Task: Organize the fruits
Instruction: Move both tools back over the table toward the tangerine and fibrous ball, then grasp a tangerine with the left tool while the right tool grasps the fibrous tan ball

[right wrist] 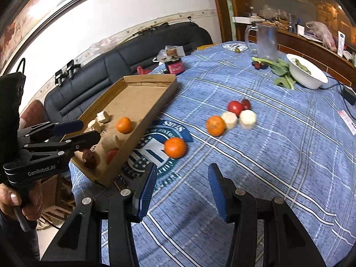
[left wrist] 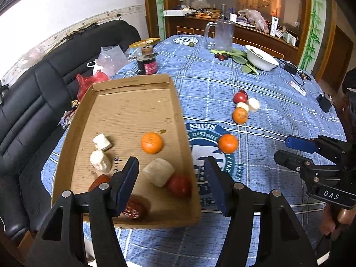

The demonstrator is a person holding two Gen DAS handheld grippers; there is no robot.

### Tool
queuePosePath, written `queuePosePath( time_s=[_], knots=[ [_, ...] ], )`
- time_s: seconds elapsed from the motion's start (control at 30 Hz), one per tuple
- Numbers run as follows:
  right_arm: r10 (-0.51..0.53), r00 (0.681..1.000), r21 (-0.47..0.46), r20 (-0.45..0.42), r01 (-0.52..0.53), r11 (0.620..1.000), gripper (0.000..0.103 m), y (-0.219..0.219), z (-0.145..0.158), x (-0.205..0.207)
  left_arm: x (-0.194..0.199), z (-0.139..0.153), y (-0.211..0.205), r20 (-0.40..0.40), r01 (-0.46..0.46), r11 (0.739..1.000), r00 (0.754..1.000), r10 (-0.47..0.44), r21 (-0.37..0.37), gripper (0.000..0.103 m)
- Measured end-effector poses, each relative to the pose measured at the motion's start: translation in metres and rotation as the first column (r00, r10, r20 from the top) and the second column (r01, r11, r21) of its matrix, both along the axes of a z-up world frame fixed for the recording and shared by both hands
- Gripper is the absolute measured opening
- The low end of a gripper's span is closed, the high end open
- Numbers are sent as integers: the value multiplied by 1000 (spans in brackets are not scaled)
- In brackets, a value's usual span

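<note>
A cardboard tray [left wrist: 133, 93] lies on the blue tablecloth and shows in the right wrist view too [right wrist: 138, 95]. It holds an orange [left wrist: 152, 142], three white fruit chunks [left wrist: 158, 172], a red tomato [left wrist: 179, 185] and dark red fruits [left wrist: 134, 207]. On the cloth lie an orange [left wrist: 228, 143] near the tray, and further off a cluster: an orange [right wrist: 215, 125], two white chunks [right wrist: 247, 118] and a tomato [right wrist: 235, 107]. My left gripper [left wrist: 171, 182] is open over the tray's near end. My right gripper [right wrist: 181, 192] is open and empty above the cloth, short of the near orange [right wrist: 175, 147].
A white bowl [left wrist: 262, 58] with greens, a clear jug [left wrist: 220, 33] and a dark jar [left wrist: 146, 63] stand at the far side. A black sofa [left wrist: 44, 84] with plastic bags runs along the left. Cables and small items lie at the right edge.
</note>
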State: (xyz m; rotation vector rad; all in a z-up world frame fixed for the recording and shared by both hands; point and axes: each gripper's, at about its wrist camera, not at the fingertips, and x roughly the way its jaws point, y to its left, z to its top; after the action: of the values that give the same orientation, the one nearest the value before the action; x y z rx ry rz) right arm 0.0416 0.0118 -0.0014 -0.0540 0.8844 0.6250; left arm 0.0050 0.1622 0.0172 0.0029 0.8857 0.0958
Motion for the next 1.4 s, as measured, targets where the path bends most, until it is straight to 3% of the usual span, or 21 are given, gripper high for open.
queuePosePath(
  time_s=[0.93, 1.4],
  knots=[
    [-100, 995, 12, -30, 101, 995, 49, -49, -13, 15, 32, -23, -60, -82, 130, 988, 987, -137, -80, 60],
    [-101, 995, -59, -21, 99, 993, 49, -38, -33, 85, 71, -52, -70, -146, 133, 988, 979, -142, -73, 60]
  ],
)
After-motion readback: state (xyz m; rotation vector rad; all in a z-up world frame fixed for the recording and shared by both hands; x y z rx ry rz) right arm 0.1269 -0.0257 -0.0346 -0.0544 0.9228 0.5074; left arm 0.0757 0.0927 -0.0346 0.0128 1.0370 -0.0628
